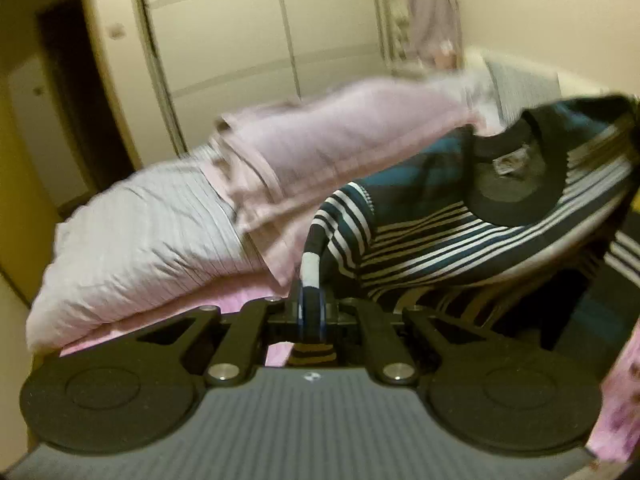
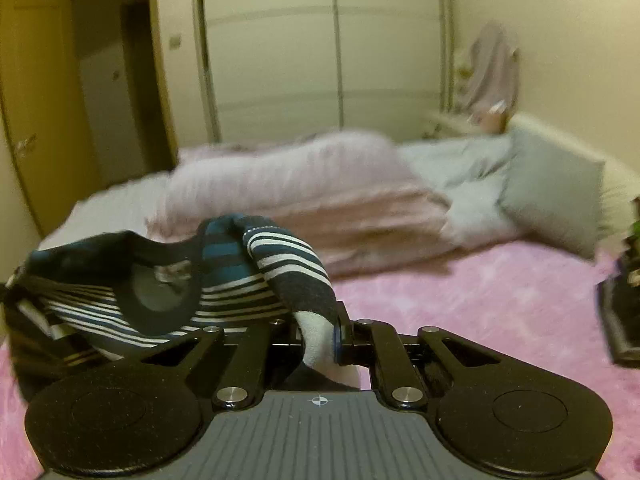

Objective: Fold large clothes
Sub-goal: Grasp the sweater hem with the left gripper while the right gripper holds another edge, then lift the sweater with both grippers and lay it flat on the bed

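Note:
A striped sweater (image 1: 460, 232) in navy, teal and white hangs lifted above the pink bed cover (image 2: 500, 300), stretched between both grippers. My left gripper (image 1: 310, 312) is shut on one shoulder edge of it, with striped cloth pinched between the jaws. The same sweater (image 2: 224, 280) shows in the right wrist view, and my right gripper (image 2: 324, 340) is shut on its other shoulder. The dark neck opening with its label (image 1: 510, 164) faces the cameras. The lower body of the sweater hangs out of sight below.
A rolled pink and grey striped duvet (image 2: 300, 200) lies across the bed behind the sweater, with grey pillows (image 2: 552, 196) at the right. A cream sliding wardrobe (image 2: 320, 48) stands beyond, and a door (image 2: 44, 112) at the left. A dark object (image 2: 620, 312) sits at the bed's right edge.

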A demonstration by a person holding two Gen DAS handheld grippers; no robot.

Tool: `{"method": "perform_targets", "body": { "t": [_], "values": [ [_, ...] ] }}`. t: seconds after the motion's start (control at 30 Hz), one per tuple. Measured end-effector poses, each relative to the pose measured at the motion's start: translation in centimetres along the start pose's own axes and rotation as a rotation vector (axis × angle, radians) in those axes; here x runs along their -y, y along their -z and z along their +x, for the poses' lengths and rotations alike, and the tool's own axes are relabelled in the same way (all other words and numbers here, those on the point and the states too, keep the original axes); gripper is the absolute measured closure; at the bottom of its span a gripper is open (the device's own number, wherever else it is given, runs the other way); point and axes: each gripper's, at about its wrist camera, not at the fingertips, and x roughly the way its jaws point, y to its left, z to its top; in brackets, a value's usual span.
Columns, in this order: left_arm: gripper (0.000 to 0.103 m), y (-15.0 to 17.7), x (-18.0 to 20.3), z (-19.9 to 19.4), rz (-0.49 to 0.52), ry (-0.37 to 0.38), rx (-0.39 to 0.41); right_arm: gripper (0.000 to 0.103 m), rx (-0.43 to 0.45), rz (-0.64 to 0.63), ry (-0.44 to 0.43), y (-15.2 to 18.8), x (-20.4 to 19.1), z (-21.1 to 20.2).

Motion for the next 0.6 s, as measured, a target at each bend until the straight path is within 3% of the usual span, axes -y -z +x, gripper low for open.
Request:
{"method": "perform_targets", "body": {
  "t": [0.2,0.37,0.47,0.6],
  "values": [
    [0.098,-0.8,0.8,-10.2,-0.034,-0.008,0.144,0.096,0.139,0.019,0.104,0.7,-3.5,-12.4],
    [0.098,-5.0,0.4,-17.4,-0.018,-0.002,0.243,0.096,0.242,0.036,0.13,-1.8,-4.3,-20.6],
    [0.098,-9.0,0.1,-19.6,-0.027,-0.009,0.305,0.096,0.295,0.028,0.132,-4.9,-3.1,-22.9],
    [0.098,-13.8,0.6,-16.8,-0.03,-0.012,0.312,0.096,0.341,-0.006,0.128,-9.5,-0.7,-21.3]
  ]
}}
